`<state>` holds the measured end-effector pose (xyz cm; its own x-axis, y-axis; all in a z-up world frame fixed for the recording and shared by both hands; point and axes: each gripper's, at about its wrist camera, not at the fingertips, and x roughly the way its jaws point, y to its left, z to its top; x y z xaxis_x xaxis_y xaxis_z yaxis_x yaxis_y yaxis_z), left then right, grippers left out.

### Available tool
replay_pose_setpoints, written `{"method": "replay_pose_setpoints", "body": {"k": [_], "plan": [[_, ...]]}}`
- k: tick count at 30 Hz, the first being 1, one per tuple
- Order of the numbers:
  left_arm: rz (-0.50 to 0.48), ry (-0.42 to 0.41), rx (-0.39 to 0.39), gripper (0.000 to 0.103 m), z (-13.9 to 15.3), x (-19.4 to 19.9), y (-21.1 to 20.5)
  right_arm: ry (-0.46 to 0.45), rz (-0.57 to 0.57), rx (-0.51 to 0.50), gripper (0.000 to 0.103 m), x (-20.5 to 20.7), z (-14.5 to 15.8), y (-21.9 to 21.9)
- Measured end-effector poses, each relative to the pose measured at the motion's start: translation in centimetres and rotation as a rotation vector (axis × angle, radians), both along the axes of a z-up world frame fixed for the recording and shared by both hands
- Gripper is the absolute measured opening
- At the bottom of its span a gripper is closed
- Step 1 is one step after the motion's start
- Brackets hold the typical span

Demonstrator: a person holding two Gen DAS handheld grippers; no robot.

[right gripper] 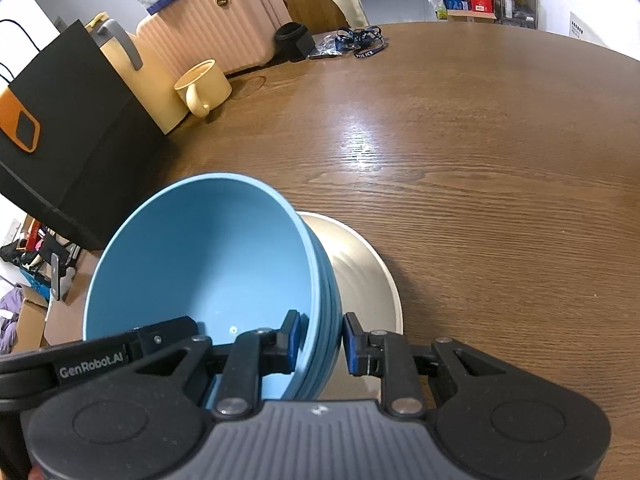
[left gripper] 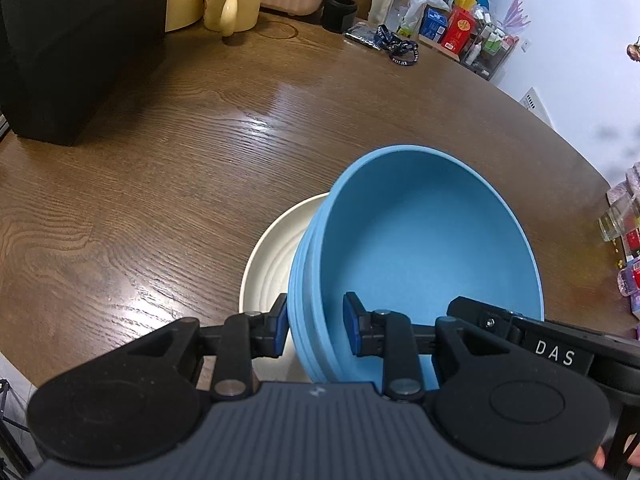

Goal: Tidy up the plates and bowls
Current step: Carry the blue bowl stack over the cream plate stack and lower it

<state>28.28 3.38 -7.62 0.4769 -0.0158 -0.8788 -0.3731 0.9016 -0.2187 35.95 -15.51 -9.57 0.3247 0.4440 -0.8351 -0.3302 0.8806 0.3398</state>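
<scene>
Tongs first, nearest my cameras: my left tongs [left gripper: 315,330] are clamped on the rim of the blue bowl [left gripper: 424,248], one pad against the ribbed outer wall and the other inside. My right tongs [right gripper: 320,340] grip the opposite side of that same rim the same way — inner pad in the bowl, outer pad on its wall. In each wrist view I can see the other tool's black body crossing the bowl's near edge.

The bowl is tilted and sits over a cream plate [left gripper: 272,248], which lies flat on the wooden tabletop [left gripper: 180,168] towards its near edge. Whether the bowl's base touches the plate I cannot tell.

Further across, the middle of the tabletop shows bare wood grain with a bright glare. A black box [right gripper: 76,140] stands at the left edge. Beyond it, near the far edge, a yellow mug [left gripper: 233,5] stands upright with its handle towards me, and a dark blue lanyard [left gripper: 400,46] lies further right along that far edge — next to a small black cup [left gripper: 339,12].
</scene>
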Motion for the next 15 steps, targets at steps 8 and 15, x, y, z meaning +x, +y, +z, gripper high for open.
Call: {"method": "replay_pose_setpoints", "body": {"k": [8,15], "plan": [[-0.003,0.003,-0.001,0.028,-0.46,0.55,0.41,0.004,-0.012,-0.006,0.022,0.14,-0.41,0.2],[-0.009,0.003,0.008,0.028,-0.39,0.75,0.39,0.009,-0.023,-0.002,0.022,0.36,-0.51,0.31]]}}
